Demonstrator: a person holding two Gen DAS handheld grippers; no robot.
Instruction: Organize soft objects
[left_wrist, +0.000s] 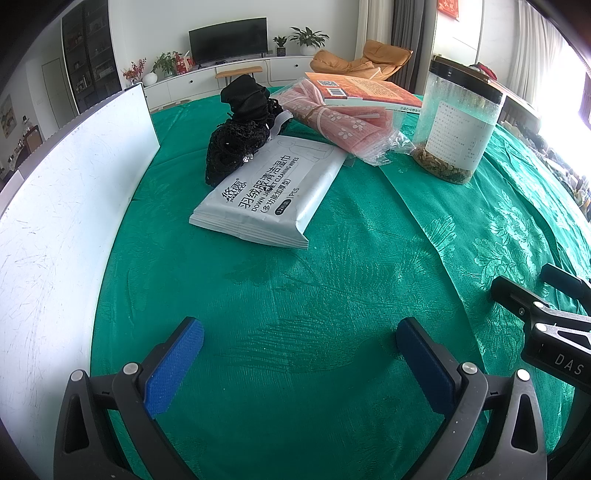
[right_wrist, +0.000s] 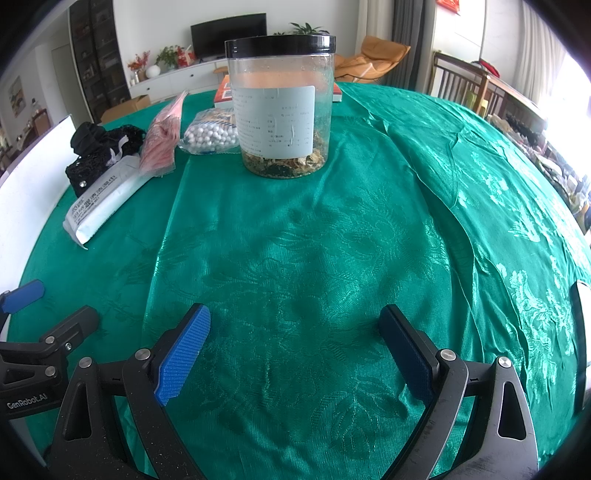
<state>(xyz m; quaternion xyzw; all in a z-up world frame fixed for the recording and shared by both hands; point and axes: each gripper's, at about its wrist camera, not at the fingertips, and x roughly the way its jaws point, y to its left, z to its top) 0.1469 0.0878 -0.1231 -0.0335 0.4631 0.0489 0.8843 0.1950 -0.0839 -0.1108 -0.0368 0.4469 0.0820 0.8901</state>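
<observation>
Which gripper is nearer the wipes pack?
Left. The left gripper faces the wipes pack across bare green cloth. The right gripper sits further right, facing the jar, the pack off to its left.

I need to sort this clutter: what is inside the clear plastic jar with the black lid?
The clear plastic jar with the black lid holds a shallow layer of dried yellowish and dark bits at the bottom; above that it looks empty. Its pale label hides part of the inside.
</observation>
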